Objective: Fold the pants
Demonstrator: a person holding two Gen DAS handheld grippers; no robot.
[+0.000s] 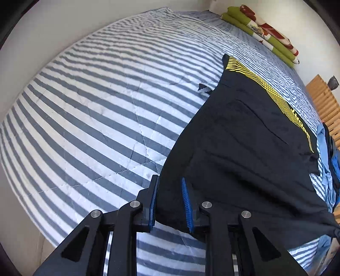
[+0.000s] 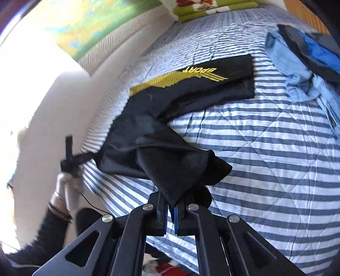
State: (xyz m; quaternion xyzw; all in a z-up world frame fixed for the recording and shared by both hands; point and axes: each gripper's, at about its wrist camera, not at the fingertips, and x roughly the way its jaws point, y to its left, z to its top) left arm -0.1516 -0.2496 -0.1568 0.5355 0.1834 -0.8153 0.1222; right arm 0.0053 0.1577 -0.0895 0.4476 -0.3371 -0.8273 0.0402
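Black pants (image 1: 244,138) with a yellow side stripe (image 1: 265,91) lie across a striped bed. In the left wrist view my left gripper (image 1: 171,201) has its blue pads closed on the near edge of the fabric, which fills the narrow gap. The right wrist view shows the same pants (image 2: 170,148) bunched and lifted, with yellow "SPORT" lettering (image 2: 199,72) at the far end. My right gripper (image 2: 170,212) is shut on a folded corner of the cloth. The left gripper (image 2: 69,157) appears at the left, blurred, with a stretched corner of fabric running to it.
The blue-and-white striped quilt (image 1: 95,116) (image 2: 265,159) covers the bed. A folded green blanket (image 1: 261,31) (image 2: 212,10) lies at the head. A heap of blue clothes (image 2: 301,63) (image 1: 327,169) sits by the right edge. A person's forearm with bracelets (image 2: 57,203) is at the left.
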